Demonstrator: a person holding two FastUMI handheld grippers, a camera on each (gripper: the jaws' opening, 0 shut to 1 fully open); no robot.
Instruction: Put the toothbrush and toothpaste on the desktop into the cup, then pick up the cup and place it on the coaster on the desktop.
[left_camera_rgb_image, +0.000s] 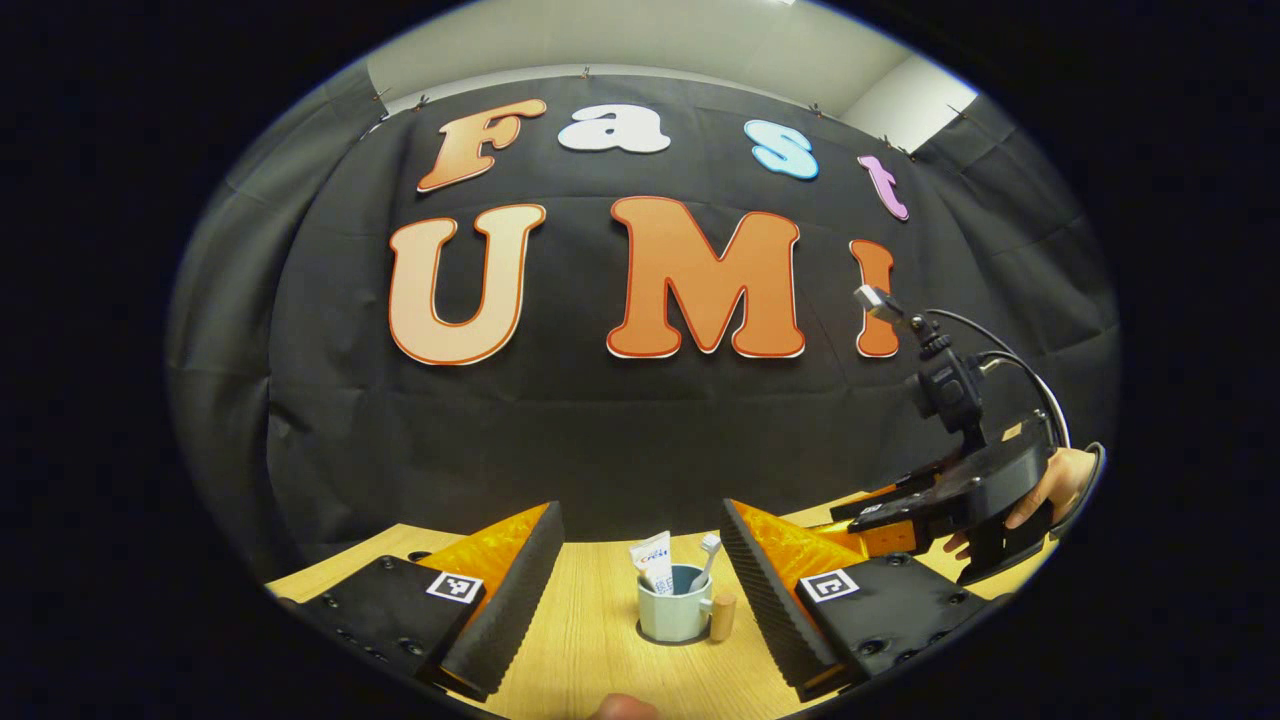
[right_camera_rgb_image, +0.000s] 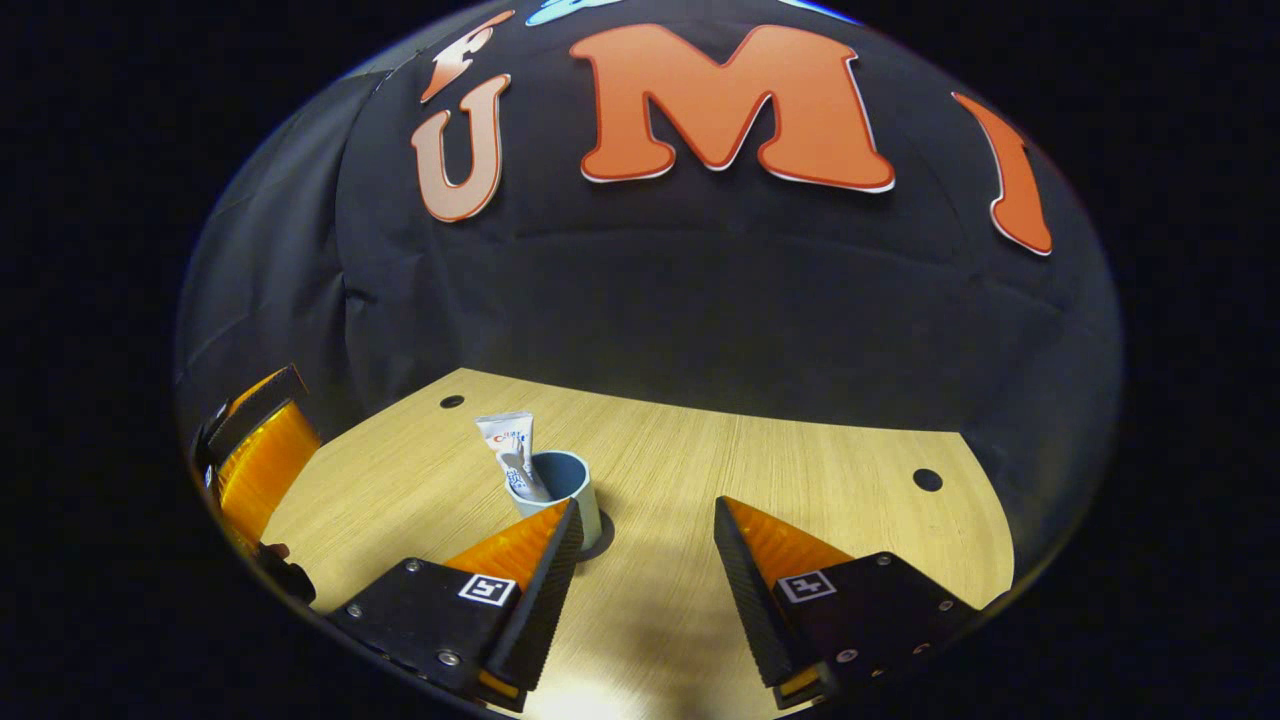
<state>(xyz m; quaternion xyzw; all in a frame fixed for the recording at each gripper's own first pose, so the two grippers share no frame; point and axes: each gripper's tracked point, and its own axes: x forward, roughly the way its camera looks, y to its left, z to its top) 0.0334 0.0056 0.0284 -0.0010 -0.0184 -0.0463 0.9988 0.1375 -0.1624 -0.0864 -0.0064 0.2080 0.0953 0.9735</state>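
Plenty of bare light wooden table (right_camera_rgb_image: 800, 470) right of the pale blue-grey ceramic cup (left_camera_rgb_image: 673, 605), two dark holes near the far edge. Left gripper (left_camera_rgb_image: 640, 590) fingers spread wide, holding nothing, framing the cup well ahead. Right gripper (right_camera_rgb_image: 645, 570) fingers apart too, empty, cup just beyond the left finger. White toothpaste tube (left_camera_rgb_image: 654, 562) and white toothbrush (left_camera_rgb_image: 707, 556) standing inside the cup. Black cloth wall behind.
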